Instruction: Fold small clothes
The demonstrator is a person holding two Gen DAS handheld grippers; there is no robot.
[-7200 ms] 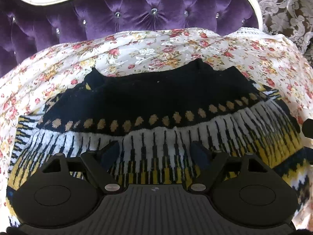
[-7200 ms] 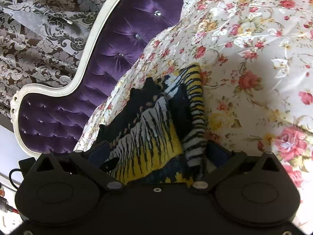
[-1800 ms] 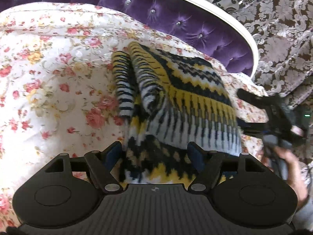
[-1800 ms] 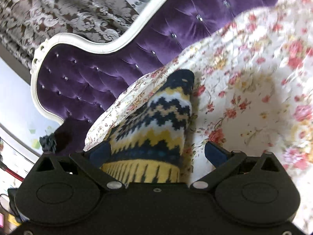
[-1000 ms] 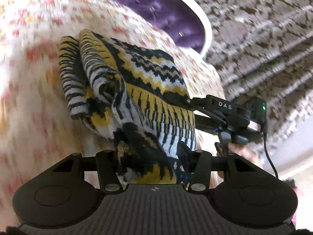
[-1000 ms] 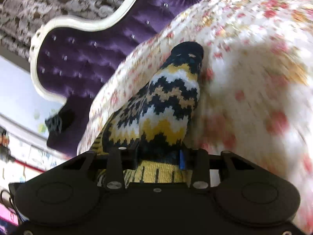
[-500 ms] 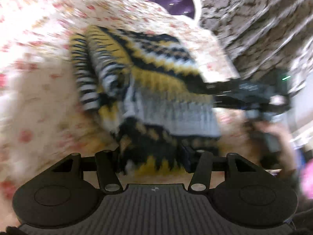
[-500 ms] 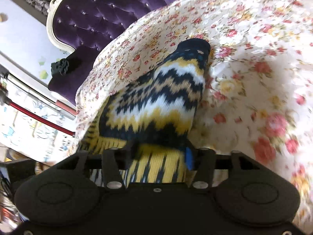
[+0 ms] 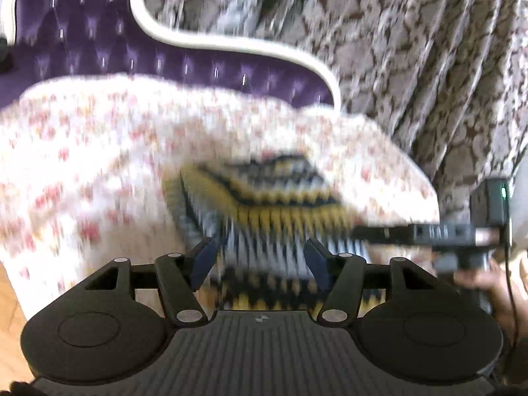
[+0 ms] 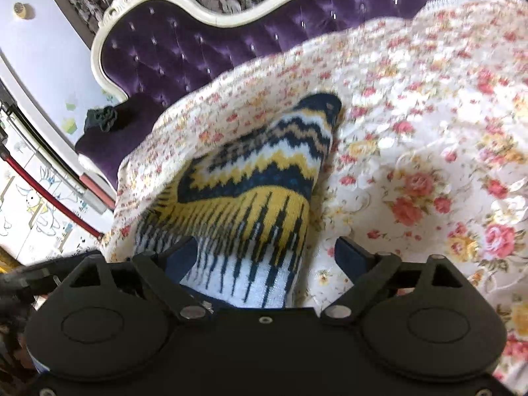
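A folded knit sweater (image 10: 257, 178), yellow, black and white with zigzag bands, lies on the flowered bedspread (image 10: 429, 151). My right gripper (image 10: 265, 254) is open, its jaws spread to either side of the sweater's near end. In the left wrist view the image is blurred; the sweater (image 9: 264, 204) lies on the bedspread (image 9: 82, 165) in front of my left gripper (image 9: 260, 257), whose jaws stand open around its near edge. The other gripper (image 9: 429, 234) reaches in from the right at the sweater's side.
A purple tufted headboard (image 10: 231, 33) with a white frame stands behind the bed; it also shows in the left wrist view (image 9: 99, 46). Patterned curtains (image 9: 412, 49) hang behind. A wall with cartoon drawings (image 10: 29, 198) is at the left.
Both grippers held the sweater shut half a second ago and have opened and let it go. Both have pulled back a little; the sweater rests on the bedspread.
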